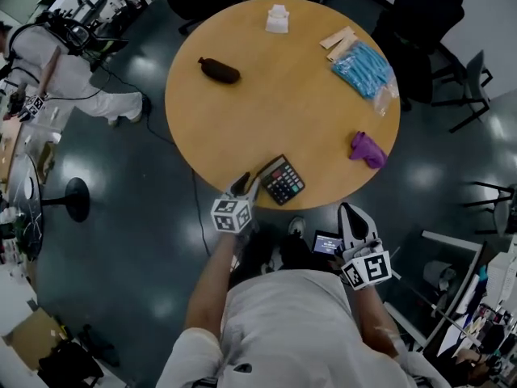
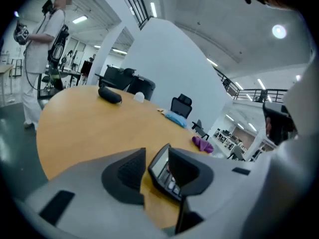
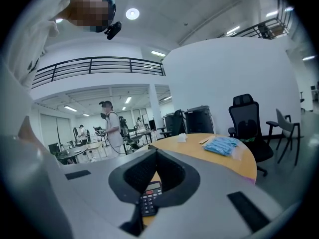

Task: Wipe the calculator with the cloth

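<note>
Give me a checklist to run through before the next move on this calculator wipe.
1. Cloth picked up: not ok. It lies on the table, right of the calculator.
2. Right tool free for the cloth: ok. Jaws together, empty, off the table's near edge.
3. Left tool at the calculator: ok. Jaws apart, calculator's edge in the gap.
4. Left tool gripping the calculator: cannot tell.
5. Calculator flat, keys up: ok.

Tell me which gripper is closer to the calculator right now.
Left. The left gripper is right at the left edge of the calculator, jaws apart; the right gripper hangs off the table, farther back and to the right.
</note>
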### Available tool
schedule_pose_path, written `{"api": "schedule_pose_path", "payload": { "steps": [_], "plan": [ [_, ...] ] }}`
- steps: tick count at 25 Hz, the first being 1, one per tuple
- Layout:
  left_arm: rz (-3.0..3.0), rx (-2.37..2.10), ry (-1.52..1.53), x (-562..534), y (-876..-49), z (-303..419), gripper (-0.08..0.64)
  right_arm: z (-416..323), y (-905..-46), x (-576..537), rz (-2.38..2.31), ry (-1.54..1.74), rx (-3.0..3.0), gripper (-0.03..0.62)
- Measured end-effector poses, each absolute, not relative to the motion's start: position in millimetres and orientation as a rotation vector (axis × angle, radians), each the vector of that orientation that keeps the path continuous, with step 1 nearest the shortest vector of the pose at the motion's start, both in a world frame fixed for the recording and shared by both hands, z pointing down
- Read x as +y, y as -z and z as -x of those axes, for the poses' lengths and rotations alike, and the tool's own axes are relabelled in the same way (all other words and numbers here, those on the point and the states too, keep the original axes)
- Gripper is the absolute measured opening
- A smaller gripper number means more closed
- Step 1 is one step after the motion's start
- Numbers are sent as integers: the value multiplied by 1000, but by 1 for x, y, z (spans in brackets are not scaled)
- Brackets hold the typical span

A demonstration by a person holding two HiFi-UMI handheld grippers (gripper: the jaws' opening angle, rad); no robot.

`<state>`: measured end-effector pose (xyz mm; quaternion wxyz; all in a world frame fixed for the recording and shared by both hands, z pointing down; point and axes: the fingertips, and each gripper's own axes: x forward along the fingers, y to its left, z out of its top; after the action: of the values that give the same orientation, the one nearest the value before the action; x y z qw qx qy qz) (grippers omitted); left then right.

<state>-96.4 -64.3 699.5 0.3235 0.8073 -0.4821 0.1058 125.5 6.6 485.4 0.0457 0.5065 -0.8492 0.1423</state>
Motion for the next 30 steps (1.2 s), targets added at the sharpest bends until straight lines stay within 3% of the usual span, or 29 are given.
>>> {"api": "schedule_pose_path", "payload": {
  "steps": [3,14,18,30],
  "plan": [
    [-2062,-1187,-345,-71,-733,95,146,-130,-490,9,-1559,-460,-2562,15],
    [-2077,-953,-418,-82,-754,57,146,-148,-509,5,-1586,-538,-2500,15],
    [-2054,-912,-381,-81,-750,53,80,-151,-511,-2,-1597,-545,-2503,15],
    [-2038,-936,-190,-60,-706,46,48,-167,-521,-17,-1636,-550,-2496,15]
  ]
}}
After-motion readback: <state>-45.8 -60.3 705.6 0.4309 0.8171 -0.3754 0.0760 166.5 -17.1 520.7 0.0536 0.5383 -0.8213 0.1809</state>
